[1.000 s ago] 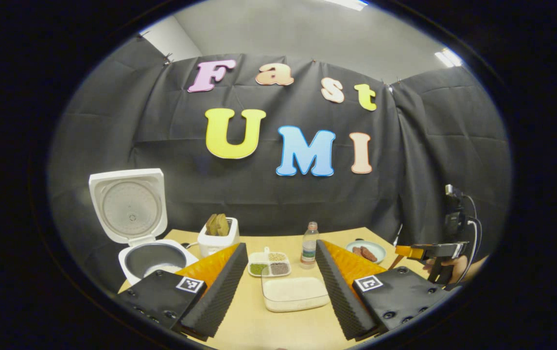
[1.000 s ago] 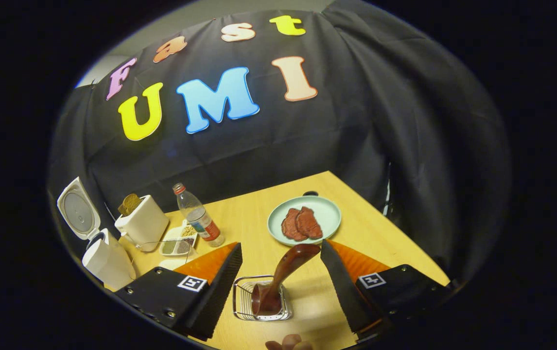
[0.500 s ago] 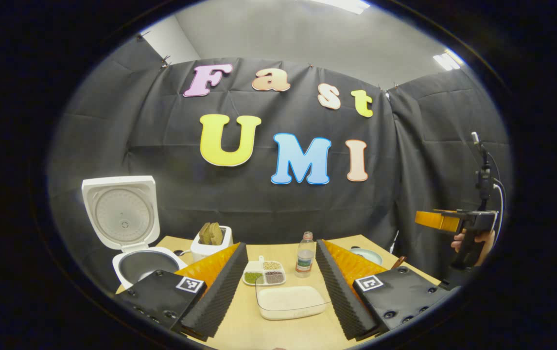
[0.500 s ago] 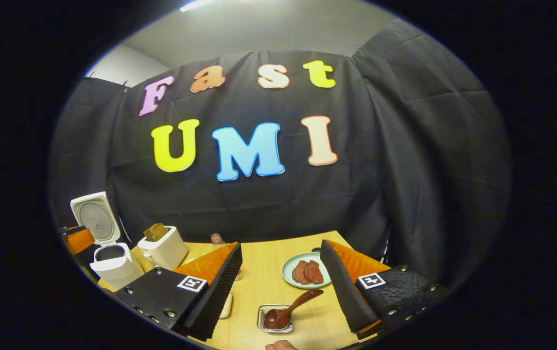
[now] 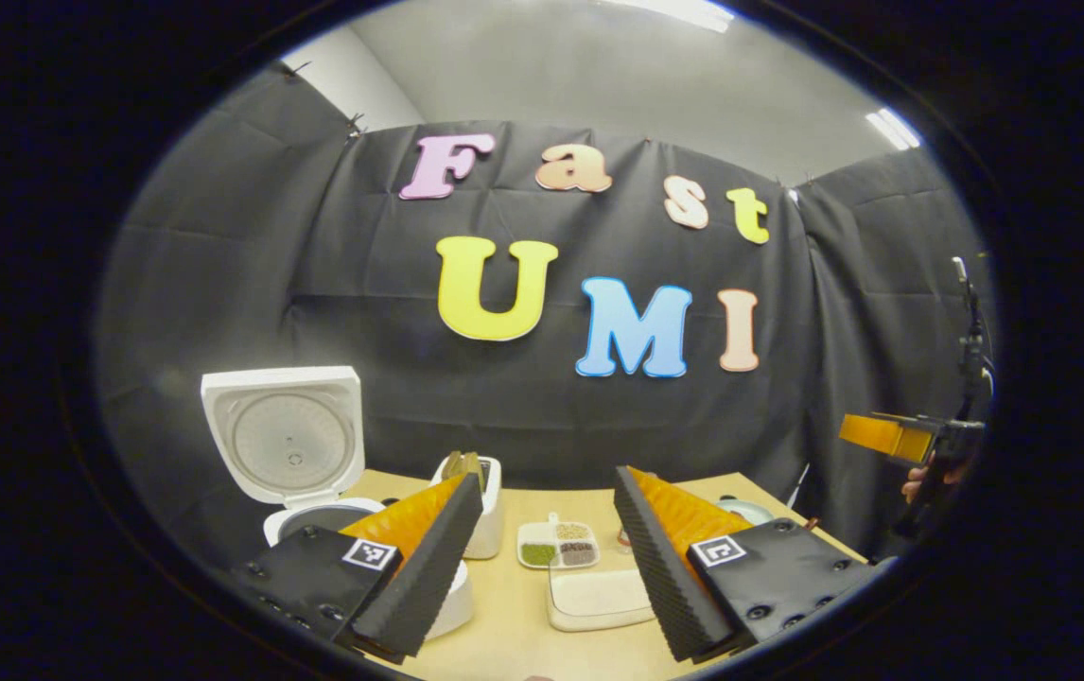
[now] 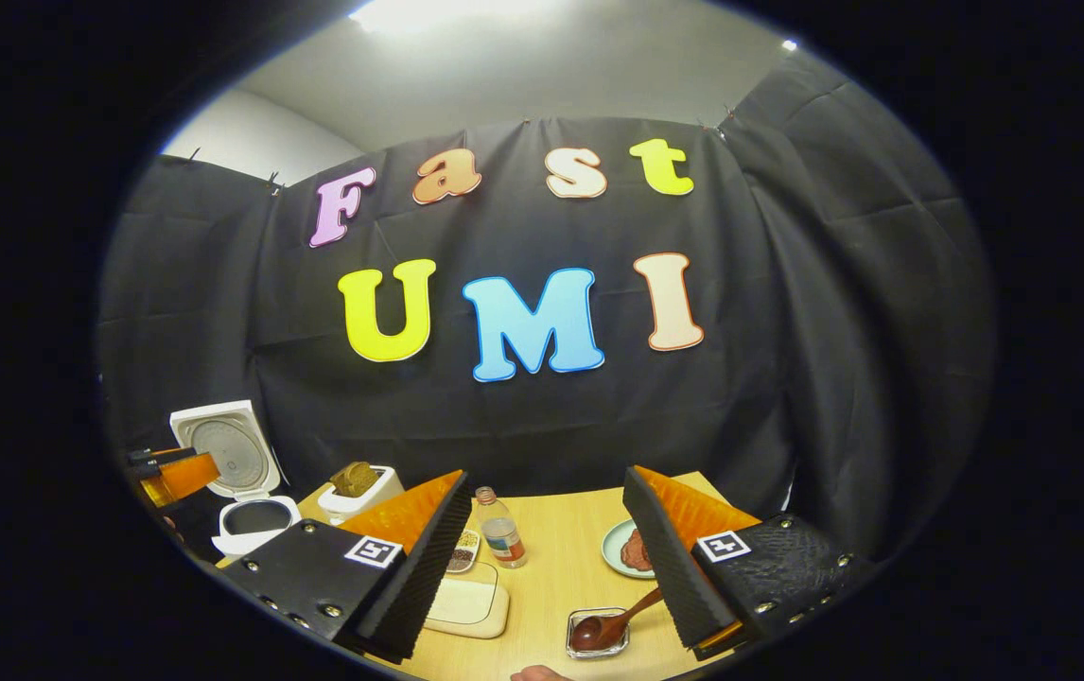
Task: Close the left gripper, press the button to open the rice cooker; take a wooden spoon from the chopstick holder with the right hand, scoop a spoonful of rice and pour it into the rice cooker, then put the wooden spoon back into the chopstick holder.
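Note:
The white rice cooker (image 5: 310,518) stands open at the table's left, its lid (image 5: 282,443) upright; it is also in the right gripper view (image 6: 253,518). My left gripper (image 5: 544,475) is open and holds nothing, above the table's near edge. A clear container of white rice (image 5: 599,598) lies between its fingers. The wooden spoon (image 6: 610,626) rests with its bowl in the small metal holder (image 6: 596,648), handle leaning right. My right gripper (image 6: 545,473) is open and holds nothing, raised above and behind the spoon. It also appears at the far right (image 5: 887,437).
A white holder with bread (image 5: 483,506), a divided dish of grains (image 5: 558,547), a plastic bottle (image 6: 502,539) and a plate of meat (image 6: 620,550) stand on the wooden table (image 6: 551,530). The other gripper (image 6: 173,475) hovers beside the cooker.
My right gripper has risen and drawn back from the spoon, which stays in the holder. The left gripper has shifted nearer the cooker. Both stay open.

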A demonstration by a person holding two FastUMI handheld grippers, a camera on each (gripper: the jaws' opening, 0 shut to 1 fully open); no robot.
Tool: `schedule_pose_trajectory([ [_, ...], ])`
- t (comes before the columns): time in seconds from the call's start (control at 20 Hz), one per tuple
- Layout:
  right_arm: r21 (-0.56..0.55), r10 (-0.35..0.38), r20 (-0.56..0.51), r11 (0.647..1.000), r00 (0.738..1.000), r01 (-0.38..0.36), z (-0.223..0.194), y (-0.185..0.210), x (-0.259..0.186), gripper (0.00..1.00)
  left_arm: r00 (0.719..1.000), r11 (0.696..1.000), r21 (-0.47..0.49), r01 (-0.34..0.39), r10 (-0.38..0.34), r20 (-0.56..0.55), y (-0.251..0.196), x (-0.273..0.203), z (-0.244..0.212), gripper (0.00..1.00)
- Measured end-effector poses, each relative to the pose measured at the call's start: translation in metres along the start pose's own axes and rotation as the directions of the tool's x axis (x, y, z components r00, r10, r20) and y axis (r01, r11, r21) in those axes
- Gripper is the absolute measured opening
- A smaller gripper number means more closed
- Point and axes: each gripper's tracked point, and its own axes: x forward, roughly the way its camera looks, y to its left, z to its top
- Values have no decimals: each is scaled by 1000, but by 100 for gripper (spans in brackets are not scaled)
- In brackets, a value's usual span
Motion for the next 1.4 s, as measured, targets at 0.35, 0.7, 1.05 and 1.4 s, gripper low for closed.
schedule_pose_trajectory([
  [0.35, -53, -2, 21, 999, 1000, 4, 1, 8, 0, 98, 992, 991, -50, -120, 122, 31, 105, 27, 43, 97],
  [0.7, -38, 0, -26, 999, 1000, -1, -16, 13, 17, 98, 953, 955, 2, -298, 297, 59, 205, 64, 93, 96],
  [1.05, -43, -9, -56, 999, 998, 6, -29, 8, 38, 98, 888, 888, -73, -453, 457, 44, 282, 117, 114, 96],
  [1.4, -45, -40, -82, 998, 996, 36, -35, -11, 52, 98, 827, 814, -151, -561, 558, -68, 348, 166, 89, 96],
])
